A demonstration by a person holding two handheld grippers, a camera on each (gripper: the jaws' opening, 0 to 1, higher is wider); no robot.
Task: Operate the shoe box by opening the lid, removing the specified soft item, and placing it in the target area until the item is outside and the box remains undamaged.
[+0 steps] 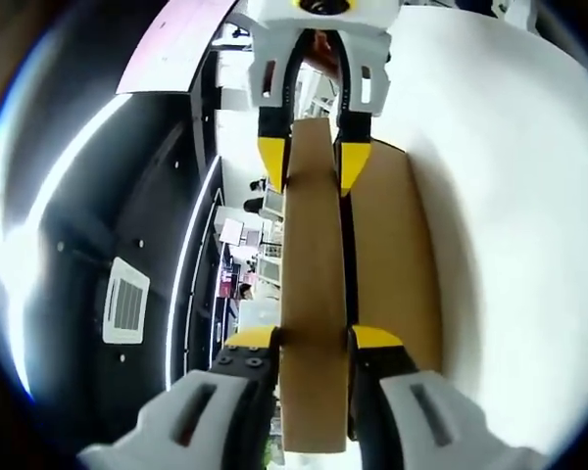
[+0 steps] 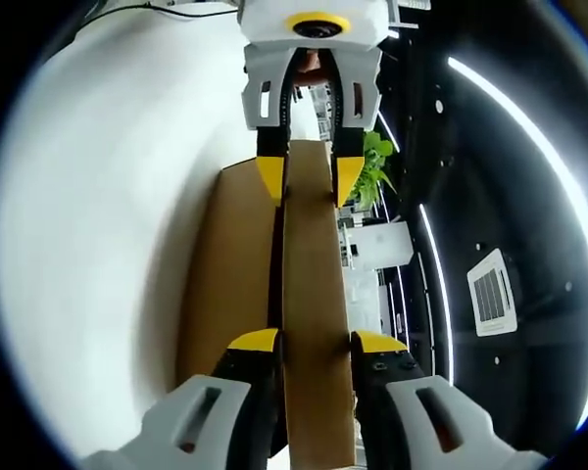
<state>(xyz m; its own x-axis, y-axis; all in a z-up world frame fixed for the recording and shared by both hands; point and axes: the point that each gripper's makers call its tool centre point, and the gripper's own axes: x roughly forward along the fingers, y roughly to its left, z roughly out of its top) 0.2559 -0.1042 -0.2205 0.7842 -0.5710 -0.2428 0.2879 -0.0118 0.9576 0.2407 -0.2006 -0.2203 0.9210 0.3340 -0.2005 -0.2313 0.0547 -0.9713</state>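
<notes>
Dark ceiling (image 1: pixel 98 196) with light strips (image 2: pixel 510 117), square vent (image 1: pixel 124 305), white table (image 2: pixel 108 225), green plant (image 2: pixel 374 162)

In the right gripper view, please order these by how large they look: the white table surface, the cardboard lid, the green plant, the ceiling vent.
1. White table surface, largest.
2. Cardboard lid, though nearness to the camera enlarges it.
3 and 4. Ceiling vent and green plant look about alike; I would not rank them.
</notes>
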